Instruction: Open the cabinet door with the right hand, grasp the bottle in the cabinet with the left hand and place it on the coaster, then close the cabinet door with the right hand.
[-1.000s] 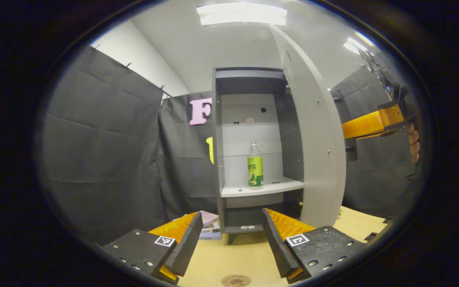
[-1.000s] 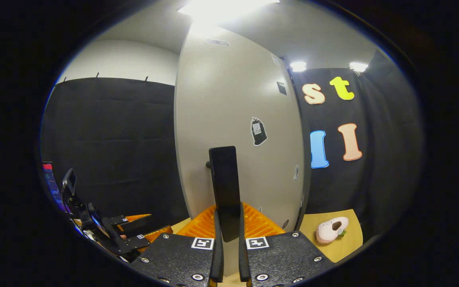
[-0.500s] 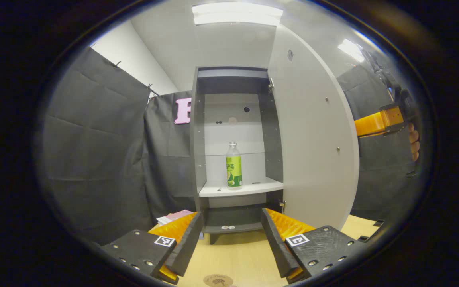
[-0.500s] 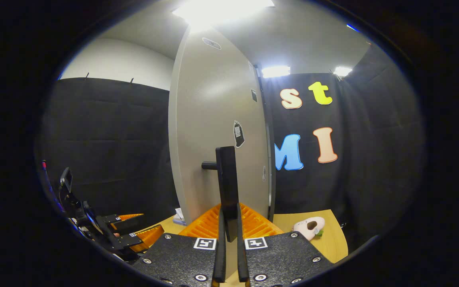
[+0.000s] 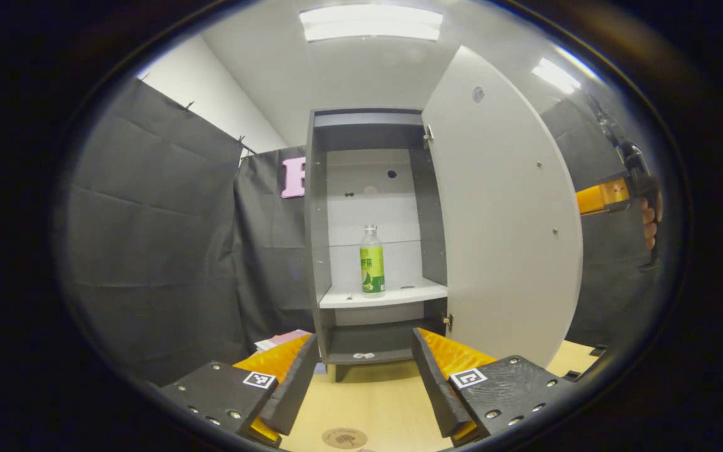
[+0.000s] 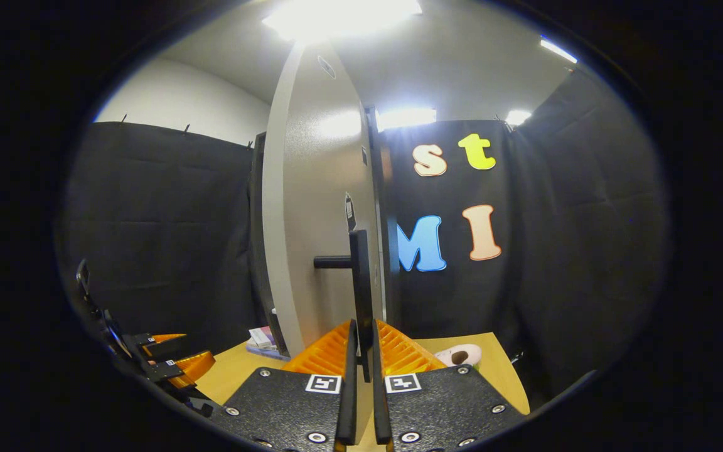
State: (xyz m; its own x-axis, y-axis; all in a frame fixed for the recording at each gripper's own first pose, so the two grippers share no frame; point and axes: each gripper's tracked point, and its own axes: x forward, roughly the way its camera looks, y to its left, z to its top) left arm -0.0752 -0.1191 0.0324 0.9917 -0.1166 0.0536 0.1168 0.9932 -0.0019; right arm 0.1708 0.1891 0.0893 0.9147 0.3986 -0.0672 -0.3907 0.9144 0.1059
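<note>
Right gripper, jaws pinched on flat black bar handle of pale grey cabinet door, keeping door swung wide, probably to clear the reach inside. Left gripper, jaws spread and empty, low over light wooden surface, aimed at shelf. Clear plastic bottle with green label and white cap upright on white cabinet shelf. Round brown coaster on surface, below jaws.
</note>
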